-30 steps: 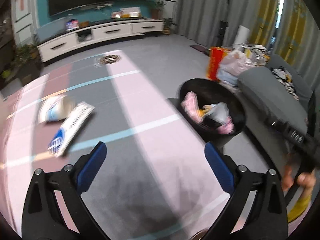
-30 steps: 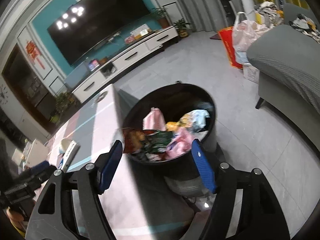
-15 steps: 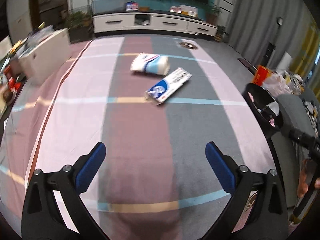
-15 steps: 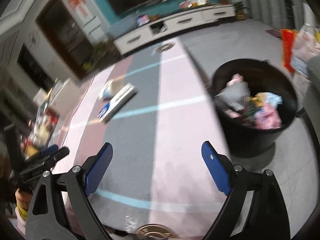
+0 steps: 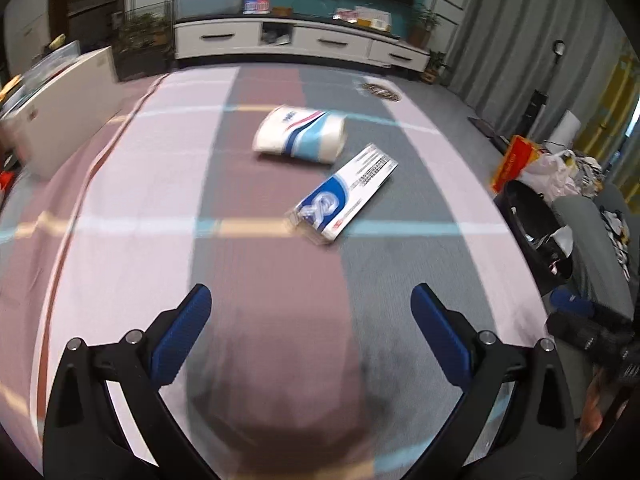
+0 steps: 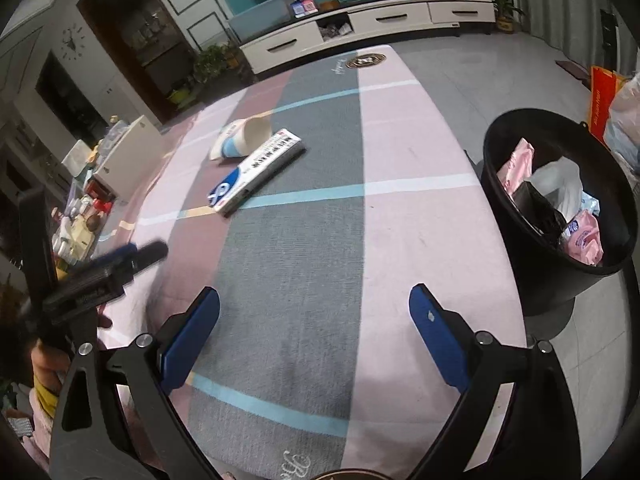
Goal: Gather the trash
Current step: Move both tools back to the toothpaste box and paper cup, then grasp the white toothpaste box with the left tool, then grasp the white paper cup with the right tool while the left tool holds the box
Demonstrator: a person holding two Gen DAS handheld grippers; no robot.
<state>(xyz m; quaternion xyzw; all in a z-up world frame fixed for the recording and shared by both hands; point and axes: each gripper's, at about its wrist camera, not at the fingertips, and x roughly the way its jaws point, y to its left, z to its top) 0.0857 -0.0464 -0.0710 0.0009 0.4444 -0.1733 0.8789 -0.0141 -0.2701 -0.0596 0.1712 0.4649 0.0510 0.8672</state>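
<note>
A flat blue-and-white box [image 5: 345,194] [image 6: 256,169] and a tipped white-and-blue paper cup [image 5: 301,140] [image 6: 242,139] lie side by side on the pink, grey and mauve striped tablecloth [image 5: 260,300] [image 6: 312,264]. My left gripper [image 5: 311,312] is open and empty, above the cloth short of the box. My right gripper [image 6: 314,316] is open and empty over the near part of the table. A black bin [image 6: 556,208] [image 5: 536,236] holding pink packets and a white bag stands off the table's right edge.
A white box [image 5: 60,120] [image 6: 132,152] sits at the table's left edge with small clutter beside it. A white TV cabinet [image 6: 360,24] runs along the back wall. A grey sofa [image 5: 592,248] and bags [image 5: 540,164] stand at the right past the bin.
Both views have swung left from the bin toward the table. The box and cup now lie ahead of both grippers, and the left gripper has come closer to them. Both stay open.
</note>
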